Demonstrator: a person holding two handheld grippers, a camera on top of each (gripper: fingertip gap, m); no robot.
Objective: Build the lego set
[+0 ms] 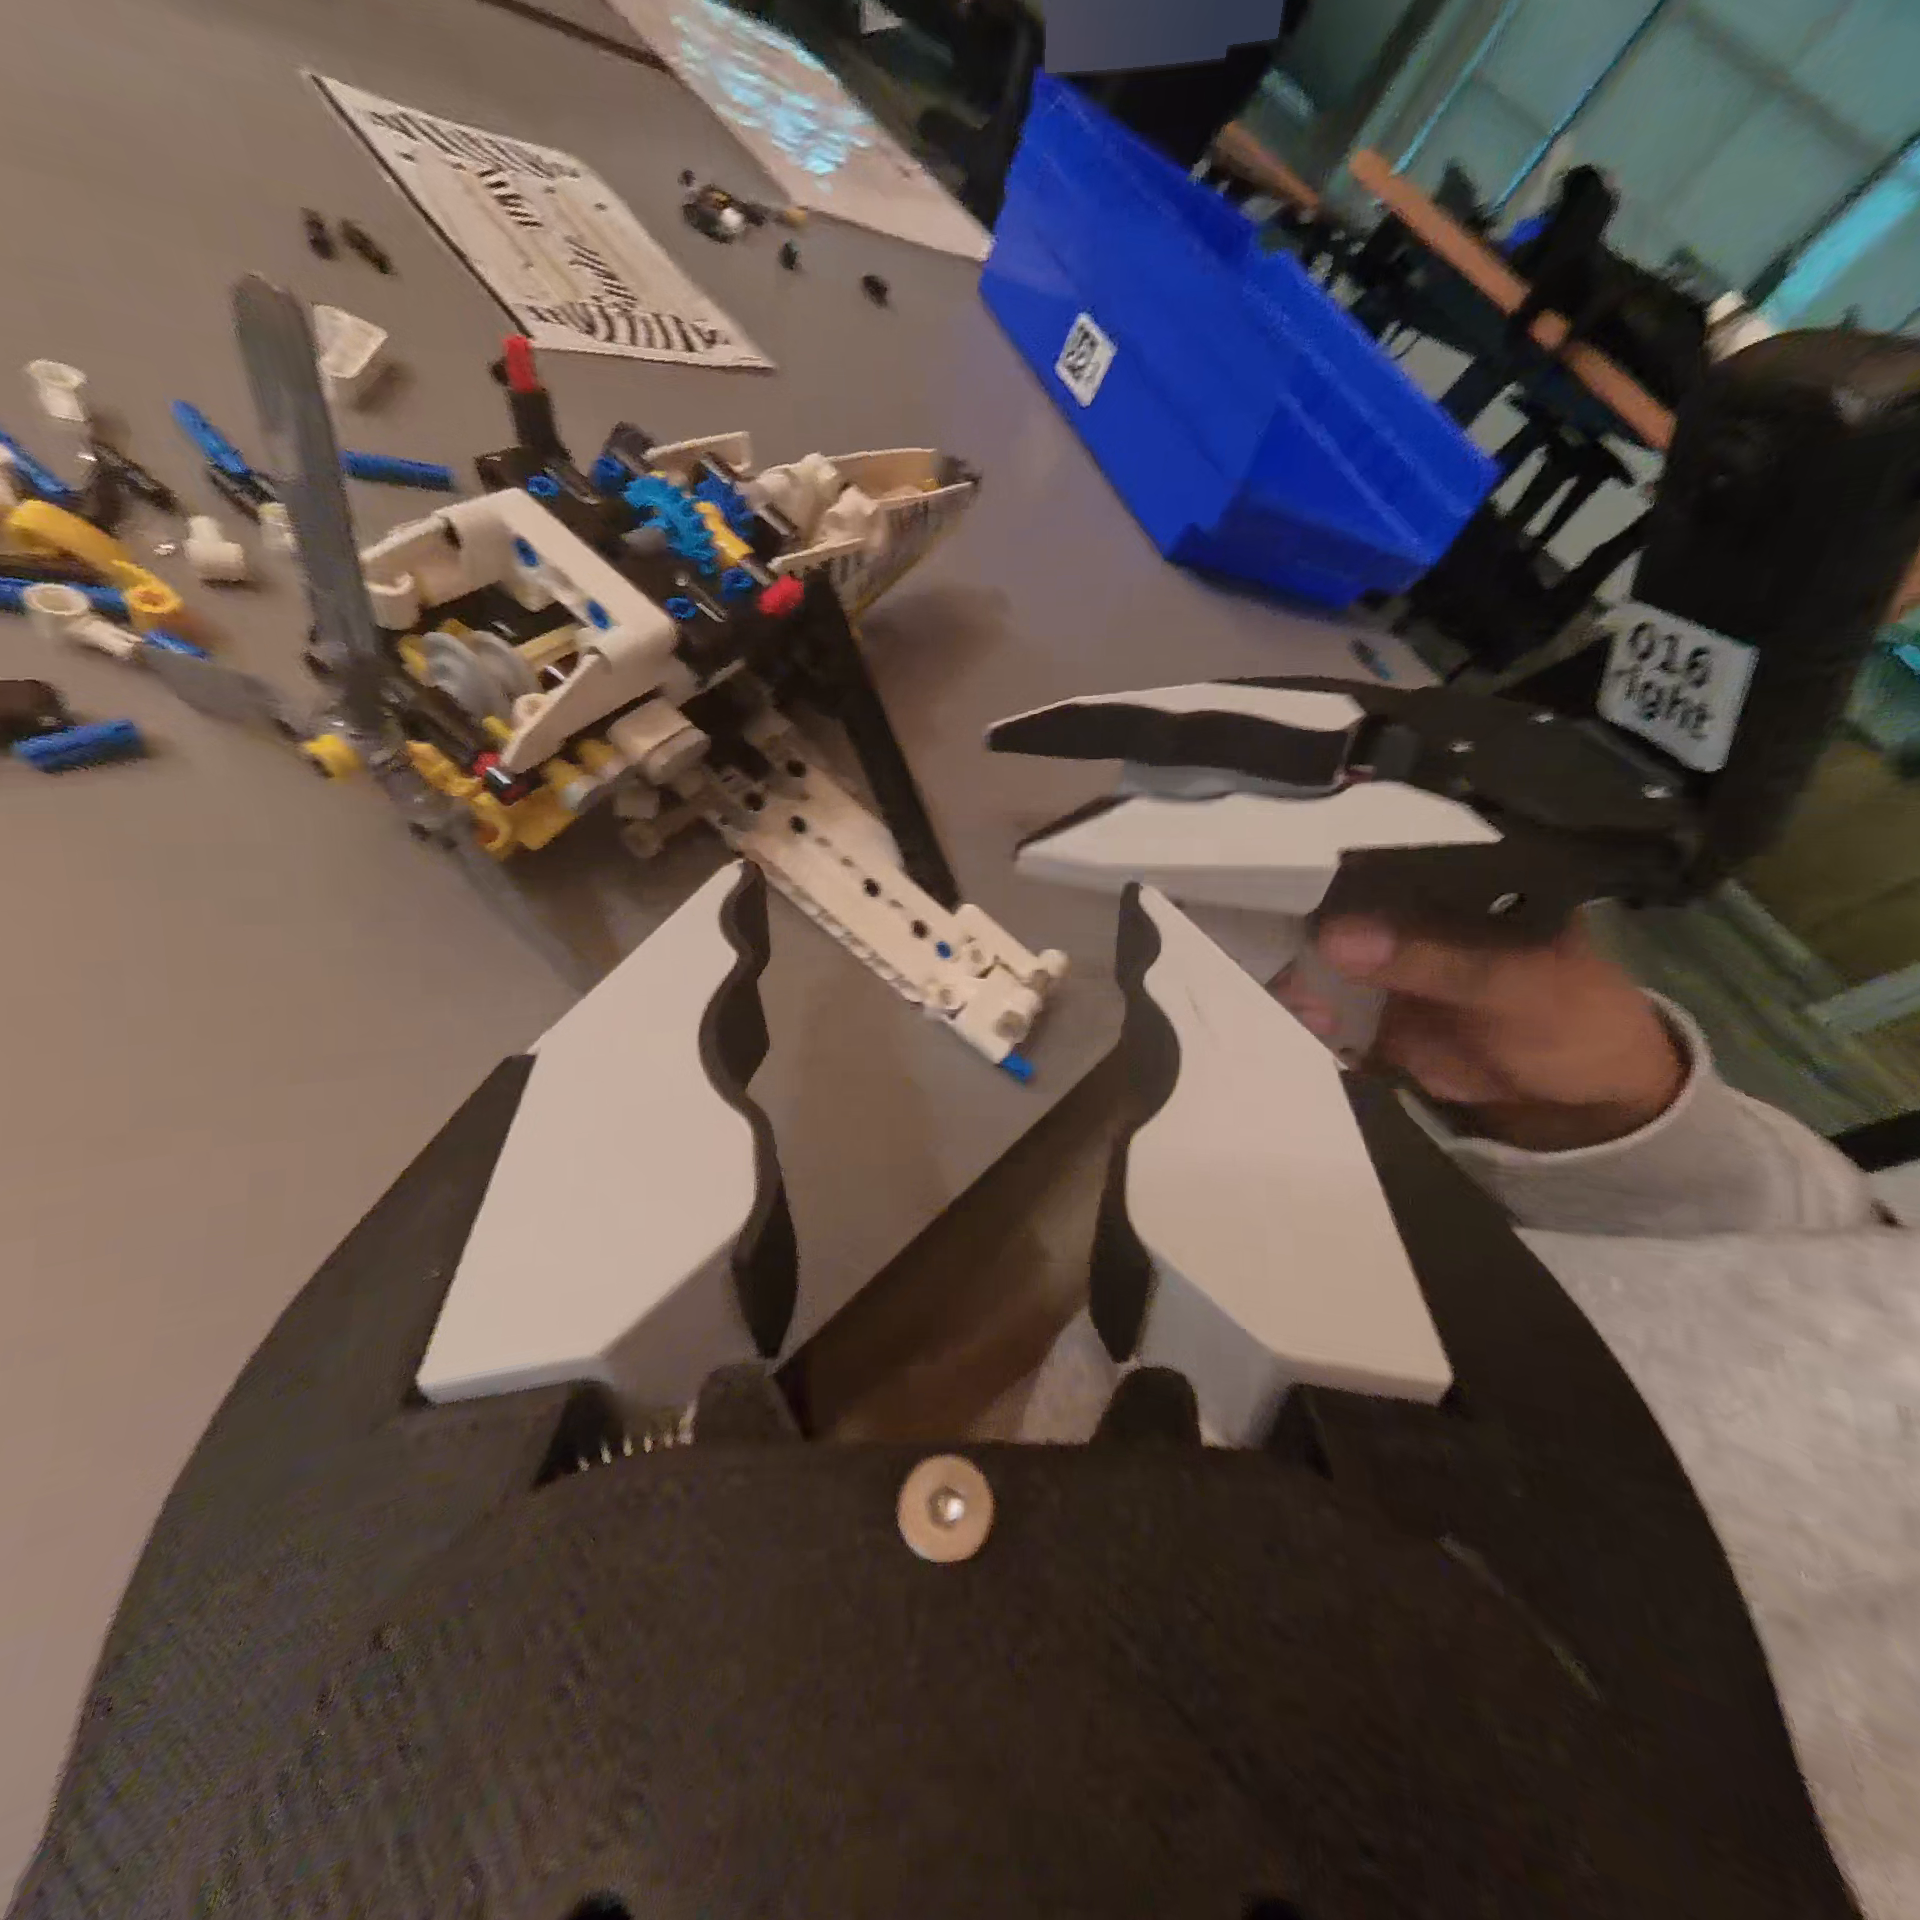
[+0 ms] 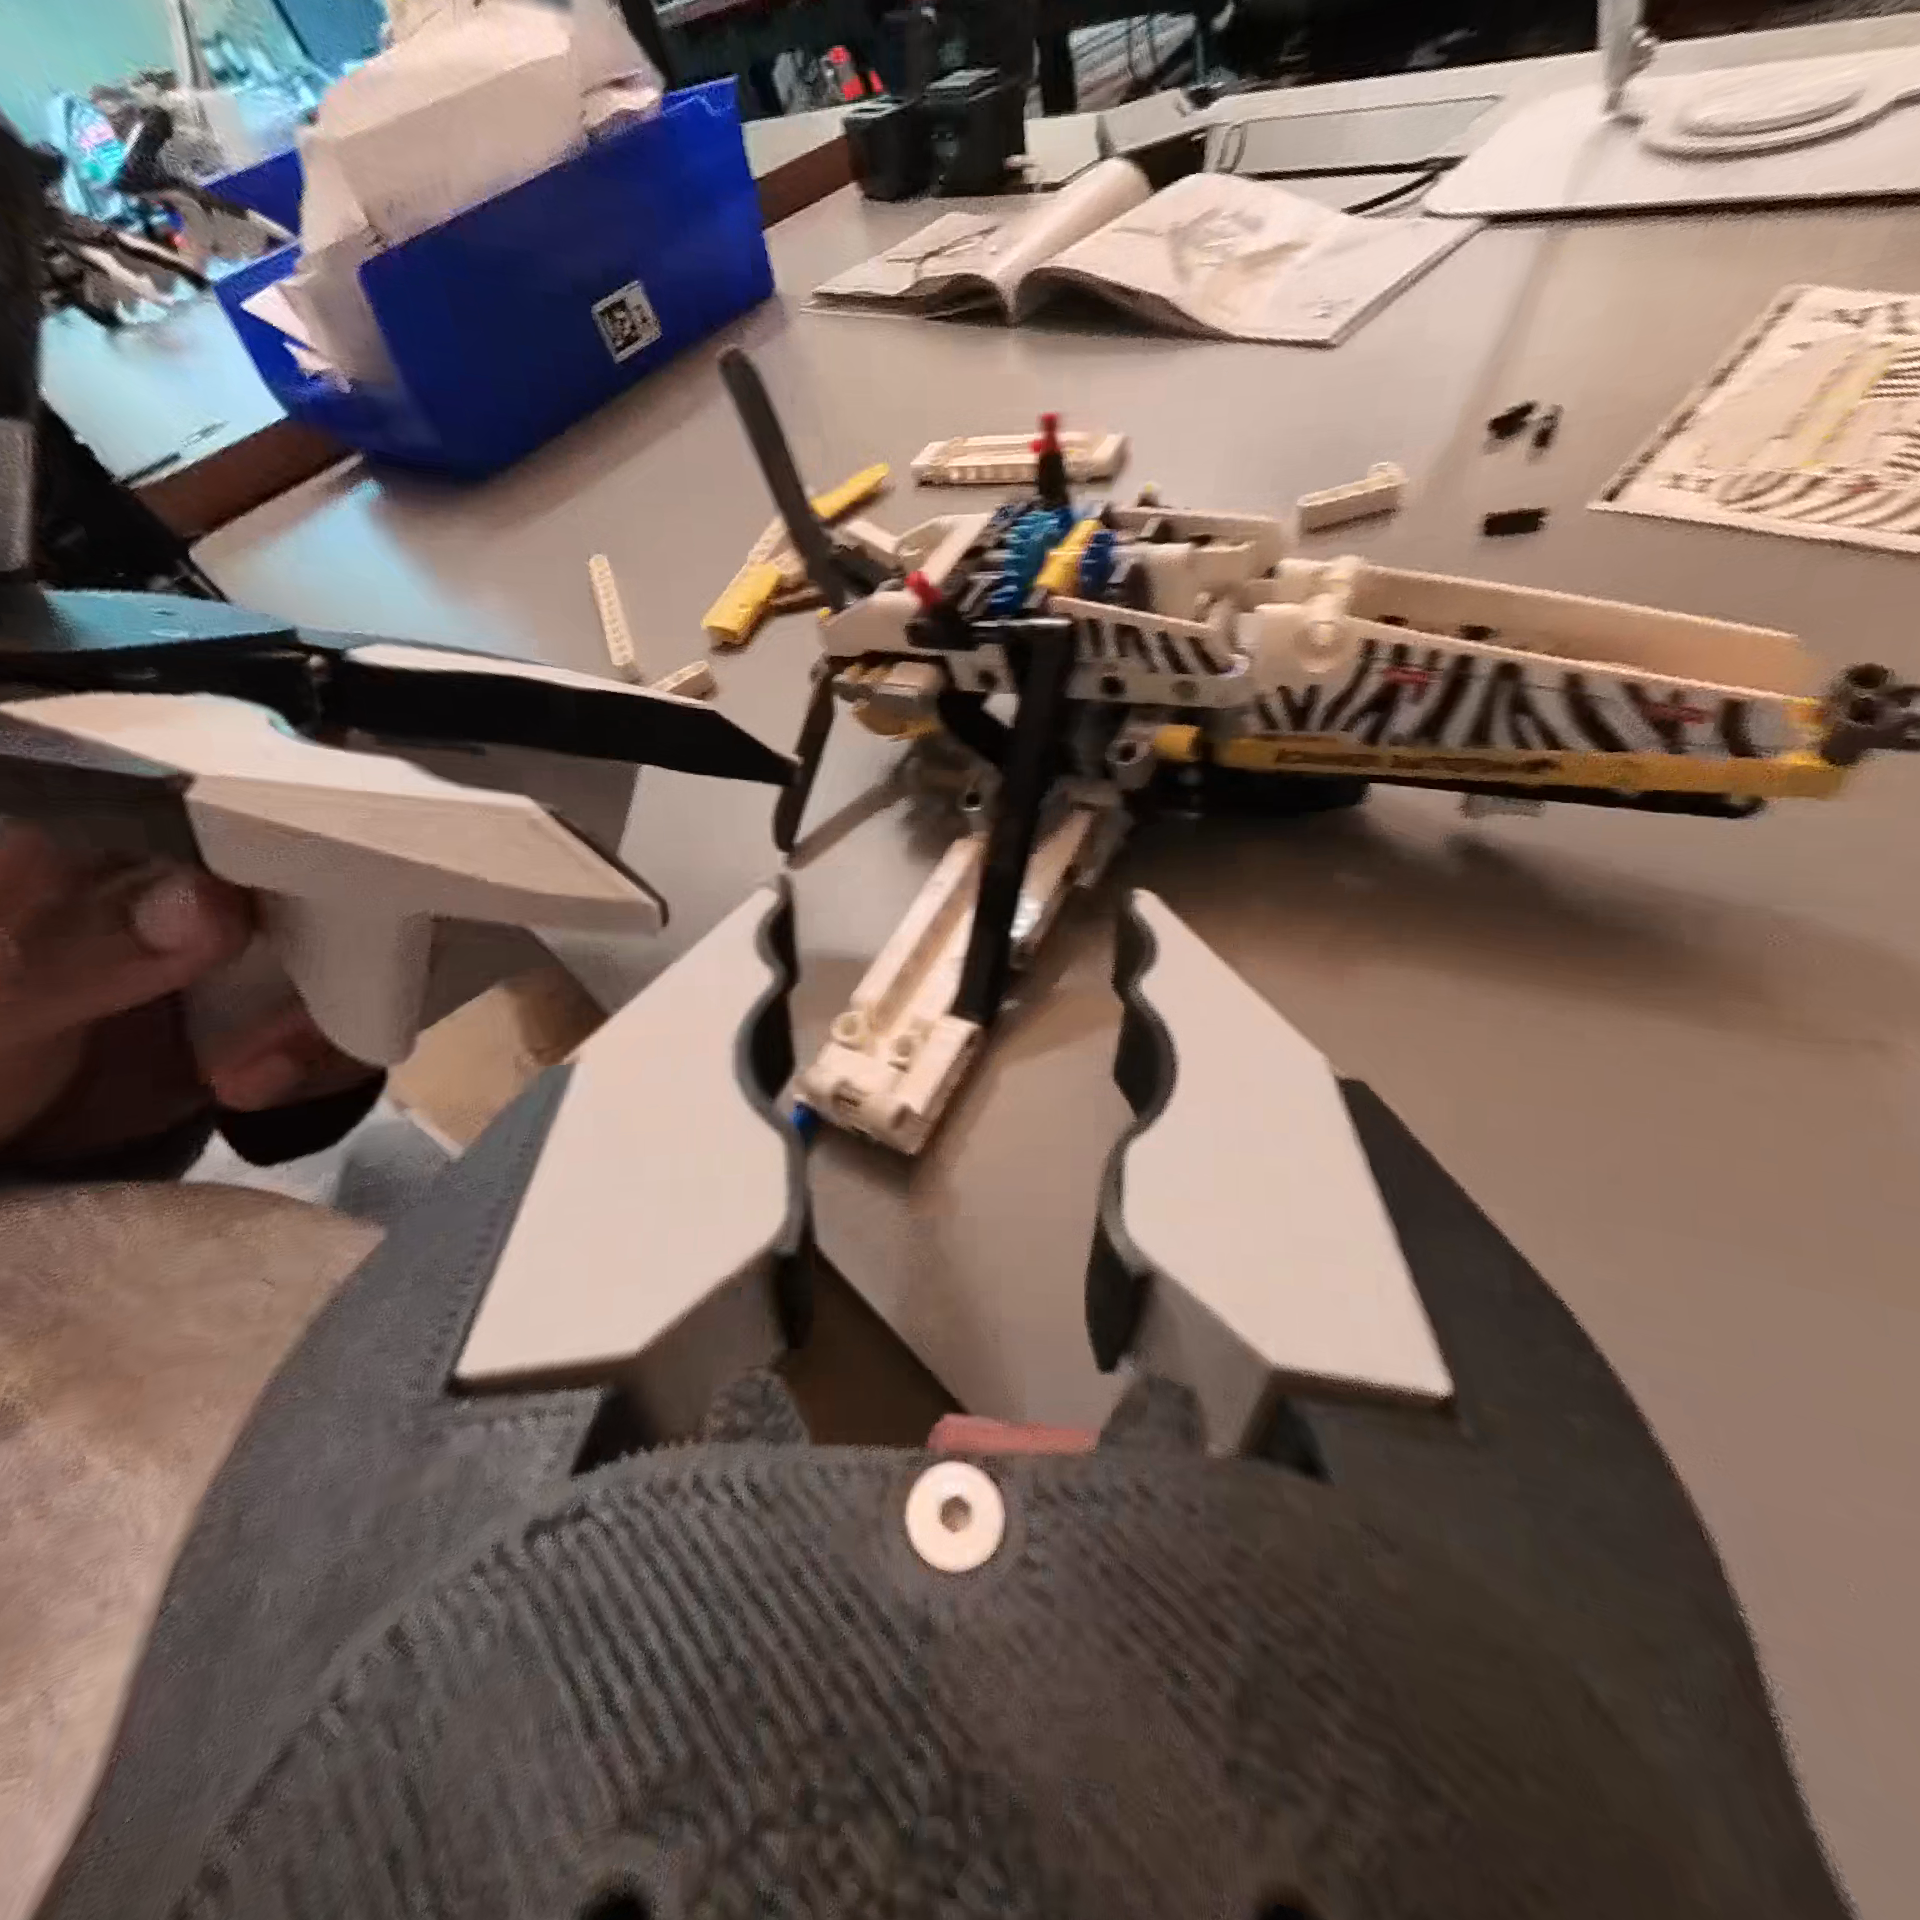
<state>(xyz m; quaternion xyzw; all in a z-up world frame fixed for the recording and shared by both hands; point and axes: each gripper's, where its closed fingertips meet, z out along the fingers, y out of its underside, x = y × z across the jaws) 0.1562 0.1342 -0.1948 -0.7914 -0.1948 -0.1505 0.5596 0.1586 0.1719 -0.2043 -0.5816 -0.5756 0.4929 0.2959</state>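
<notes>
While both grippers, left [image 1: 940, 904] and right [image 2: 951, 914], are held released, the half-built white plastic lego aircraft [image 2: 1195, 665] is seen on the grey tabletop [image 2: 1455, 1039]; at eleven o'clock, crumpled white paper [image 2: 436, 114] is held in a blue plastic bin [image 2: 540, 301].

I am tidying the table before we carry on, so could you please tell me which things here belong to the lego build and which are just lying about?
Belong to the build:
- lego plane
- loose lego pieces
- sticker sheet
- open instruction booklet

Just lying about:
- blue bin
- black items on the far desk

Both grippers, left gripper and right gripper, are open and empty.
</notes>
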